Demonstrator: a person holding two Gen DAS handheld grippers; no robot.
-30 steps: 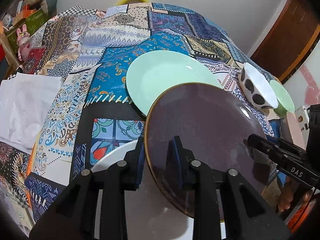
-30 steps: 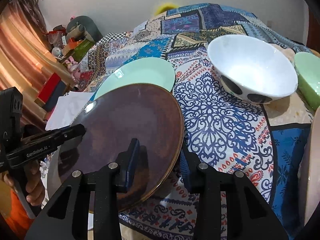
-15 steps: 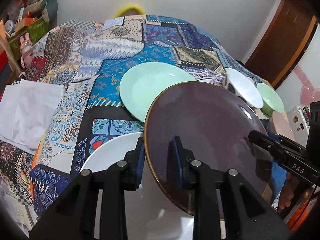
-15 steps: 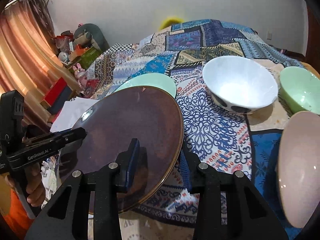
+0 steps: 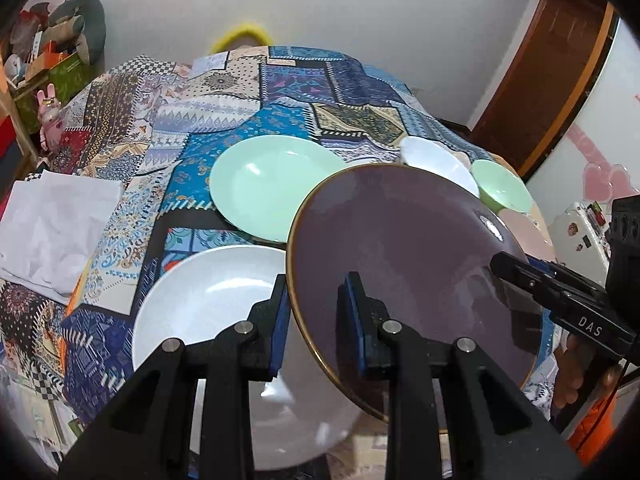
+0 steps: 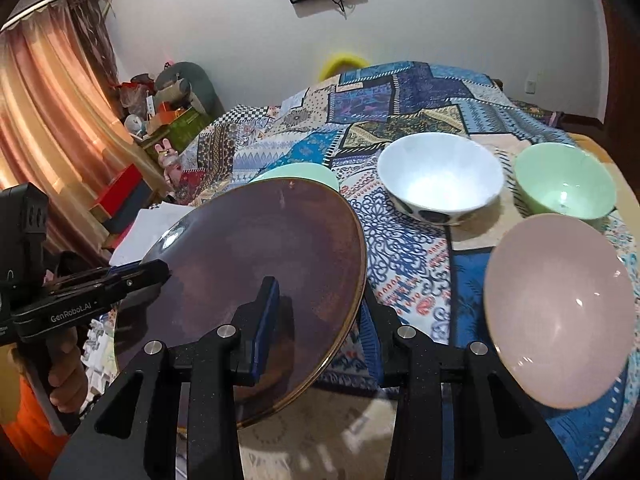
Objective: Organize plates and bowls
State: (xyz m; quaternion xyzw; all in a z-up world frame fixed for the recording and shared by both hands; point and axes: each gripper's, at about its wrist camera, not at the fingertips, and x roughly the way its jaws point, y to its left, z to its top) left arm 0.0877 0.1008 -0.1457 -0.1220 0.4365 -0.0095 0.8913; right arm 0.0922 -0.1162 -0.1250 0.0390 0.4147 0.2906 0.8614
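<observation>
Now both tools are clamped on the dark brown plate point(image 5: 408, 264), left gripper point(image 5: 316, 316) at its seven-o'clock rim and right gripper point(image 6: 316, 316) at the opposite edge, holding it tilted in the air above the white plate point(image 5: 208, 304). Risk, I'd say: a glazed rim in two thin pinches could slide out if the hands drift apart or twist unevenly, dropping it onto the white plate. Compared with a second back, it's climbed higher, so the mint plate point(image 5: 272, 188) at eleven o'clock shows more fully.
</observation>
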